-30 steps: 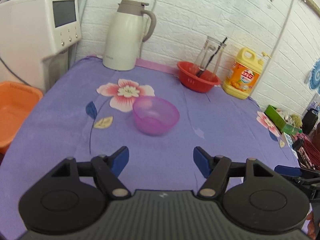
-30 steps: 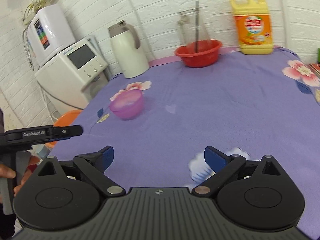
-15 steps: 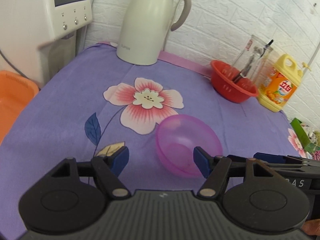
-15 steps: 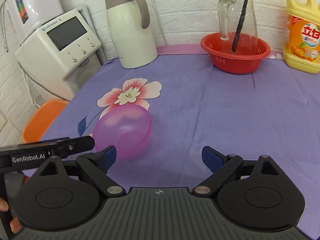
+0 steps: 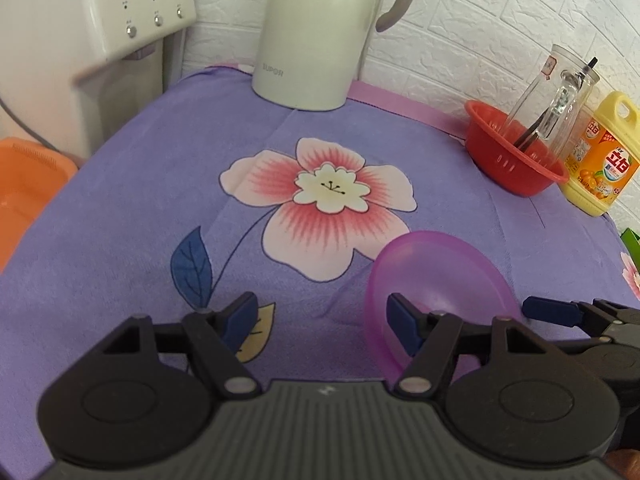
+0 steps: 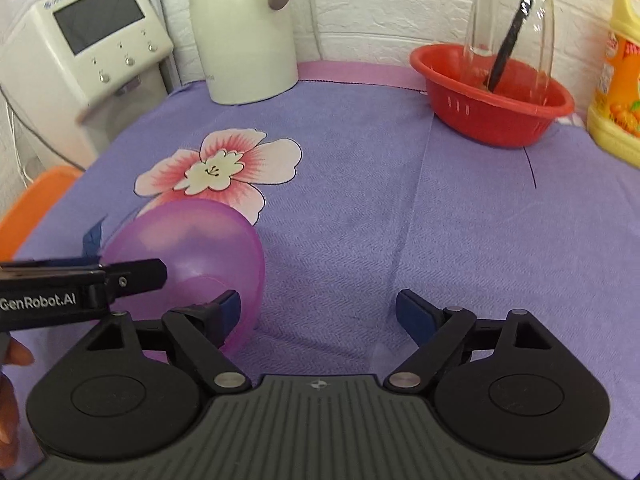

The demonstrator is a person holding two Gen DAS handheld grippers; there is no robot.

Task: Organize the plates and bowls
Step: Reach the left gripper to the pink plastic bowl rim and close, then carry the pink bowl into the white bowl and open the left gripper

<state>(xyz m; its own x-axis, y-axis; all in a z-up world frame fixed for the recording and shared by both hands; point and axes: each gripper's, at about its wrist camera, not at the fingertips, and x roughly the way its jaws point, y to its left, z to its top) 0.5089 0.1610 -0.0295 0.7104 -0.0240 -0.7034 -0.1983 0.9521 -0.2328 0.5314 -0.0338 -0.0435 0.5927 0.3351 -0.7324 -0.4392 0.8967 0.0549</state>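
A translucent purple bowl point(image 5: 436, 276) sits on the purple flowered cloth; it also shows in the right wrist view point(image 6: 192, 240). My left gripper point(image 5: 322, 318) is open, its right finger inside the bowl's rim and its left finger outside over the cloth. My right gripper point(image 6: 318, 312) is open, its left finger at the bowl's right edge. A red basket bowl point(image 5: 512, 156) stands at the back right, also in the right wrist view point(image 6: 496, 96), with a glass jug point(image 6: 508, 24) in it.
A white thermos jug point(image 5: 316, 32) stands at the back of the table. A white appliance point(image 5: 80, 12) and an orange basin point(image 5: 24, 188) are off the left edge. A yellow detergent bottle point(image 5: 600, 160) stands by the wall at right.
Both grippers have moved forward and closed in on the purple bowl from either side. The bowl now lies between them and looks tilted.
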